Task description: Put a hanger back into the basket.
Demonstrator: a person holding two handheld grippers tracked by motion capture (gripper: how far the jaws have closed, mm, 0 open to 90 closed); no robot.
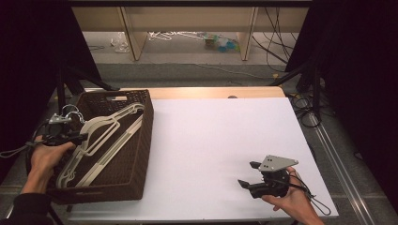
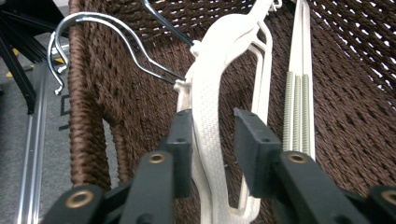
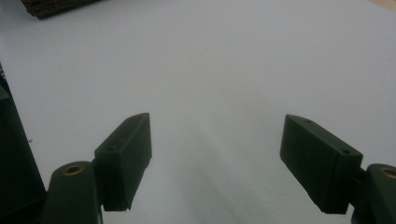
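Note:
Several white plastic hangers [image 1: 109,130] with metal hooks [image 1: 71,111] lie in a dark brown woven basket [image 1: 147,136] at the table's left. My left gripper [image 1: 78,138] reaches over the basket's left wall. In the left gripper view the gripper [image 2: 212,122] straddles the shoulder of a white hanger [image 2: 208,93]. The left jaw touches the hanger and the right jaw stands a little off it. A second hanger's ribbed bar [image 2: 297,93] lies to the right. My right gripper [image 1: 248,173] rests wide open near the table's front right, and in its own view [image 3: 217,140] nothing lies between the jaws.
A white sheet [image 1: 220,136] covers the table to the right of the basket. Black stand legs [image 1: 70,79] rise behind the basket. Cables [image 1: 305,112] run along the floor at the far right, and shelving legs [image 1: 133,37] stand beyond the table.

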